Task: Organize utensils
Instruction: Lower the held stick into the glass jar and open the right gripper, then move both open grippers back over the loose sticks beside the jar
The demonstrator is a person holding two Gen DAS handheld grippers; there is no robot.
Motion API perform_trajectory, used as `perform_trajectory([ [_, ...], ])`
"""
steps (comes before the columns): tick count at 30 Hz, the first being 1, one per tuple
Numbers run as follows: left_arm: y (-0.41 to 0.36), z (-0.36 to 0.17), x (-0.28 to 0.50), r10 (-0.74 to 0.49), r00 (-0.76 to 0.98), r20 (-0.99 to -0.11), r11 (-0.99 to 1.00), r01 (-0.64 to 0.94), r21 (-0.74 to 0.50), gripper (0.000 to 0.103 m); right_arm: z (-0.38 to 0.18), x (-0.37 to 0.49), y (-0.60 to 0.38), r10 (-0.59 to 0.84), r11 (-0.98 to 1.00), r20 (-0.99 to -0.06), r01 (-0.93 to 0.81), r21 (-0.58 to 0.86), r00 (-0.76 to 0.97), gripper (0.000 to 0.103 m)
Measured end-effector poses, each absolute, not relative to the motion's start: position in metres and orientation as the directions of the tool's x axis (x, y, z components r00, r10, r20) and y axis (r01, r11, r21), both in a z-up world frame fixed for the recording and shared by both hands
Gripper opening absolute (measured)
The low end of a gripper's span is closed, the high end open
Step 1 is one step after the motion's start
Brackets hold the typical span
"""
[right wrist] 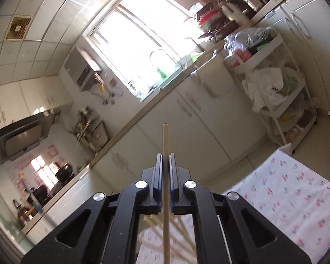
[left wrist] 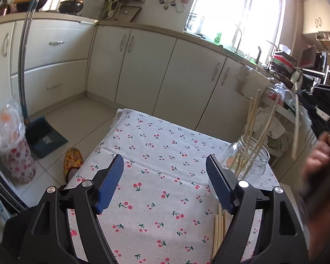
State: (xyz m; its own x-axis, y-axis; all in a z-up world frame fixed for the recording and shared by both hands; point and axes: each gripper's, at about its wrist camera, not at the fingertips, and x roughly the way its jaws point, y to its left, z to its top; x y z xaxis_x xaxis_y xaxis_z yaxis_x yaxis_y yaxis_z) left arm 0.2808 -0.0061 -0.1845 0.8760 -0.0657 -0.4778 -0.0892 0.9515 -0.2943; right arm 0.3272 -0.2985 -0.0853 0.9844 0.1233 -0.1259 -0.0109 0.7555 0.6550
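Between the right gripper's (right wrist: 165,160) closed tongs, one chopstick (right wrist: 165,136) sits clamped; it next needs lowering into the jar (left wrist: 249,158). Left gripper (left wrist: 165,167) gapes empty beside the loose chopsticks (left wrist: 219,226).

The left gripper (left wrist: 165,171) hung wide open above the table (left wrist: 156,145); the right gripper (right wrist: 165,160) pinched a chopstick (right wrist: 165,136).

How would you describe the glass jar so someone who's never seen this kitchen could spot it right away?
Find the table under the cherry-print cloth in front of the cream cabinets. At its far right corner stands the glass jar, clear and open-topped. Several wooden chopsticks stick up from it, unlike the loose bundle lying flat on the cloth.
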Motion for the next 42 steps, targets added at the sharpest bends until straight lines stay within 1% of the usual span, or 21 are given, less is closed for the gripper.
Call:
perform_trajectory([
  [4, 0.001, -0.186, 0.282, -0.081, 0.873, -0.480, 0.939, -0.095, -0.332, 0.075, -0.093, 0.350, -0.289, 0.052, 0.782, -0.129, 0.040, 0.622, 0.990, 0.006],
  [10, 0.010, -0.188, 0.285, -0.100, 0.867, -0.488, 0.922, -0.104, -0.373, 0.076, -0.107, 0.358, -0.274, 0.019, 0.834, -0.157, 0.071, 0.546, 0.987, 0.006],
  [15, 0.013, -0.187, 0.289, -0.105, 0.865, -0.491, 0.914, -0.111, -0.390, 0.077, -0.116, 0.350, -0.262, 0.030, 0.875, -0.168, 0.055, 0.481, 0.985, 0.006],
  [24, 0.008, -0.183, 0.289, -0.105, 0.862, -0.496, 0.918, -0.107, -0.381, 0.078, -0.126, 0.323, -0.251, 0.066, 0.917, -0.200, 0.019, 0.399, 0.978, 0.006],
  [32, 0.000, -0.173, 0.281, -0.113, 0.864, -0.491, 0.924, -0.090, -0.372, 0.079, -0.136, 0.297, -0.247, 0.120, 0.937, -0.271, -0.019, 0.349, 0.955, 0.007],
  [33, -0.002, -0.170, 0.280, -0.115, 0.862, -0.493, 0.927, -0.086, -0.366, 0.079, -0.137, 0.294, -0.247, 0.127, 0.938, -0.282, -0.022, 0.347, 0.951, 0.008],
  [35, -0.005, -0.167, 0.277, -0.115, 0.861, -0.496, 0.931, -0.081, -0.357, 0.080, -0.137, 0.286, -0.250, 0.133, 0.937, -0.293, -0.024, 0.348, 0.947, 0.016],
  [36, -0.005, -0.165, 0.276, -0.115, 0.860, -0.498, 0.932, -0.080, -0.353, 0.080, -0.136, 0.281, -0.252, 0.134, 0.937, -0.295, -0.025, 0.347, 0.946, 0.018],
  [38, -0.009, -0.162, 0.273, -0.102, 0.857, -0.506, 0.940, -0.083, -0.330, 0.080, -0.136, 0.266, -0.256, 0.138, 0.938, -0.314, -0.022, 0.346, 0.939, 0.024],
  [42, -0.011, -0.158, 0.268, -0.087, 0.844, -0.529, 0.951, -0.087, -0.296, 0.080, -0.142, 0.240, -0.261, 0.149, 0.942, -0.389, -0.012, 0.335, 0.909, 0.026],
])
